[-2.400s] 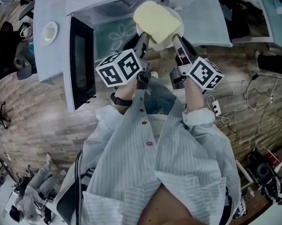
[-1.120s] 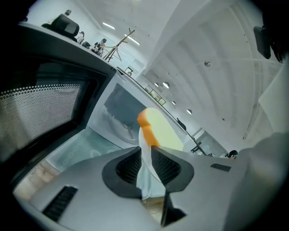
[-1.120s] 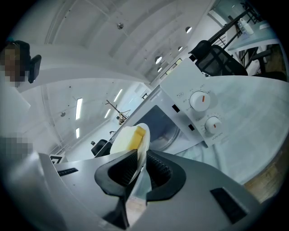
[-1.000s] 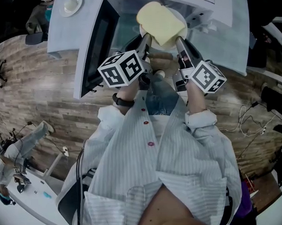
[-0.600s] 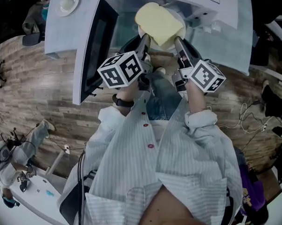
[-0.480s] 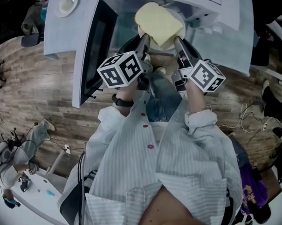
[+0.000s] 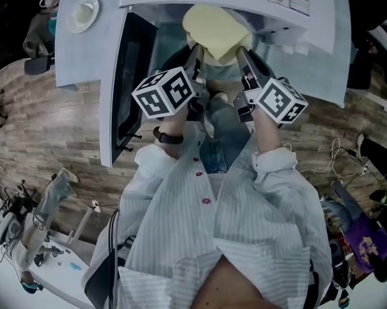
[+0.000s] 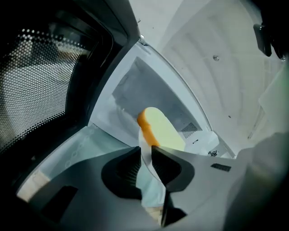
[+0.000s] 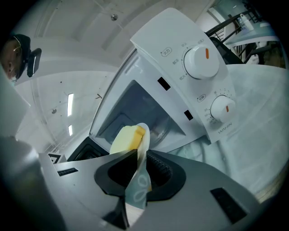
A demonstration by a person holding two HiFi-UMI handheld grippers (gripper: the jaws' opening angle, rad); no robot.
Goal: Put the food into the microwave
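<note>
Left gripper [image 8: 144,158] and right gripper [image 9: 141,159], jaws narrowly parted, each clamp a rim of the pale round plate [image 9: 145,135]. It carries a yellow spongy slab [image 7: 217,29] at the open white microwave's [image 9: 194,81] mouth, top centre, and both forearms reach forward side by side.

Open microwave cavity [image 9: 137,106] ahead, door [image 7: 121,90] leftward.

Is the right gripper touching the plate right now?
Touching. In the right gripper view, the right gripper has its fingers pinched on the rim of the plate, with no gap on either side.
</note>
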